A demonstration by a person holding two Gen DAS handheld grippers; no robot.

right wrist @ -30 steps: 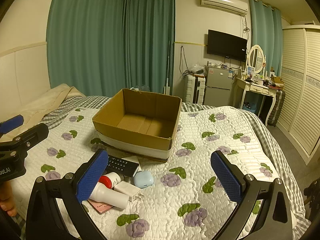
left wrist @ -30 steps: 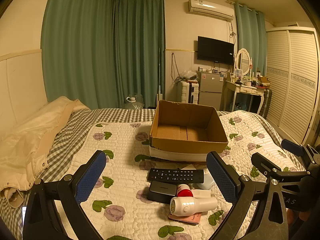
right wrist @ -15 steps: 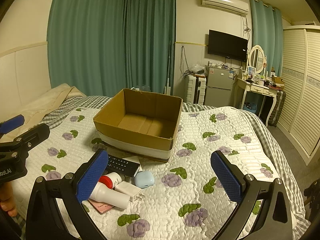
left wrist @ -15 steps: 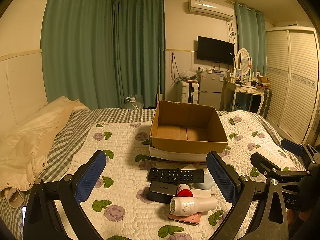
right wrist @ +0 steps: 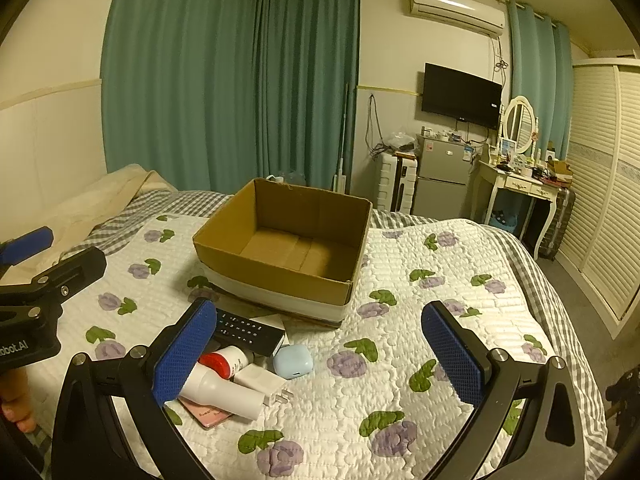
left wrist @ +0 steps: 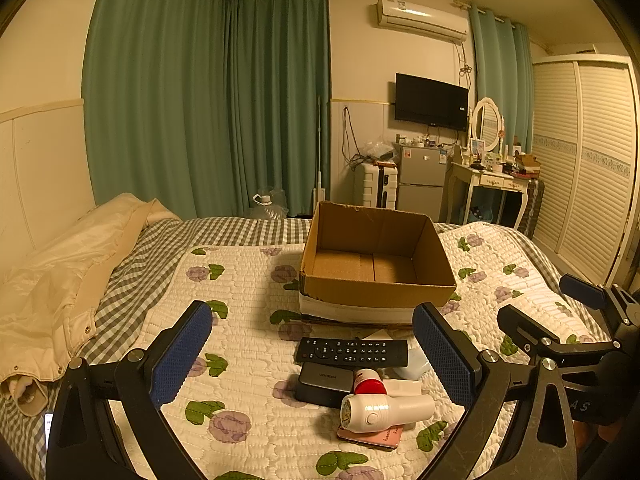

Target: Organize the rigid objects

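Observation:
An open, empty cardboard box (left wrist: 376,264) (right wrist: 288,240) stands on the quilted bed. In front of it lies a cluster: a black remote (left wrist: 351,352) (right wrist: 248,330), a dark power bank (left wrist: 324,384), a red-capped bottle (left wrist: 369,383) (right wrist: 223,362), a white bottle on its side (left wrist: 386,412) (right wrist: 224,394), a white charger plug (right wrist: 260,382), a pale blue earbud case (right wrist: 293,361) and a pink booklet (left wrist: 370,438) (right wrist: 206,414). My left gripper (left wrist: 312,354) is open above the cluster. My right gripper (right wrist: 320,354) is open, to the right of it.
A cream jacket (left wrist: 60,280) lies on the bed's left side. A phone (left wrist: 48,428) lies at the near left edge. A fridge (left wrist: 422,178), dressing table (left wrist: 492,184) and wardrobe (left wrist: 592,160) stand beyond the bed.
The right gripper has shifted slightly; the box appears a little further right in its view. The left gripper and the objects have not moved.

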